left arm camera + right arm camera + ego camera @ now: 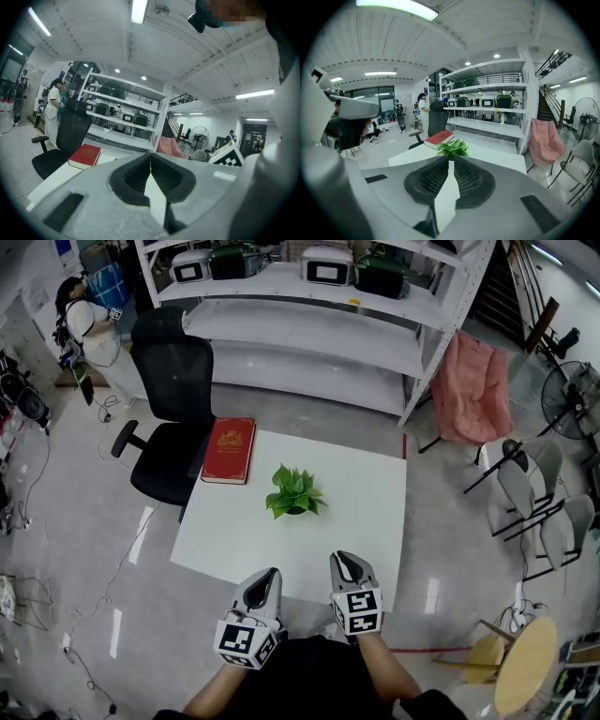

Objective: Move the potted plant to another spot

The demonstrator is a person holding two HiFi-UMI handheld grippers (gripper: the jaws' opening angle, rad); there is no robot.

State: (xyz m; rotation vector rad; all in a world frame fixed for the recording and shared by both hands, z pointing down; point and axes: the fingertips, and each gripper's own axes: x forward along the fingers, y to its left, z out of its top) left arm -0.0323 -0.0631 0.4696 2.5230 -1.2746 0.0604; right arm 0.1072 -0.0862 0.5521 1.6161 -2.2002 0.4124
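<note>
A small potted plant with green leaves stands near the middle of the white table. In the right gripper view the plant shows just beyond the jaw tips, some way off. My left gripper and right gripper hover side by side over the table's near edge, both short of the plant. The left gripper has its jaws closed together on nothing, and the right gripper likewise. The left gripper view does not show the plant.
A red book lies at the table's far left corner, beside a black office chair. White shelving stands behind. A pink chair, folding chairs and a fan are to the right. A person stands far left.
</note>
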